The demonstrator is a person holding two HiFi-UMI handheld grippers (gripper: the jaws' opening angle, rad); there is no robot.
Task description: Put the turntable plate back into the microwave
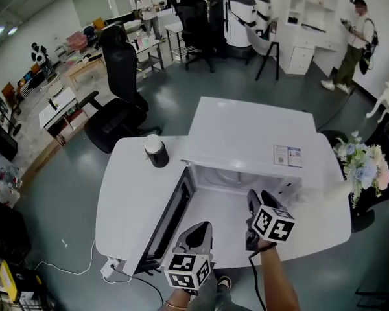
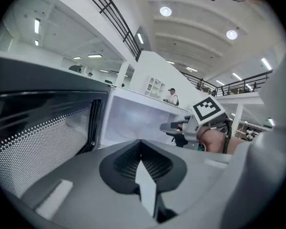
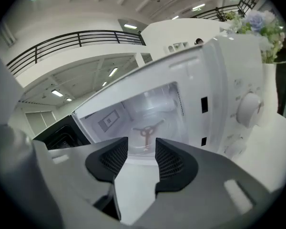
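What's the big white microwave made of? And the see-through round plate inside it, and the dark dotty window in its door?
White microwave: probably painted metal, smooth with a soft shine. Round plate: likely clear glass, since the three-armed spinner shows through it. Door window: dark glass or plastic, with a fine dotted mesh that looks like metal.

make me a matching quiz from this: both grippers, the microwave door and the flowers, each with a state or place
1 left gripper
2 right gripper
3 door
4 flowers

a fingers apart
b right of the microwave
c fingers together
d swung open

Pairs: 1-c, 2-a, 3-d, 4-b
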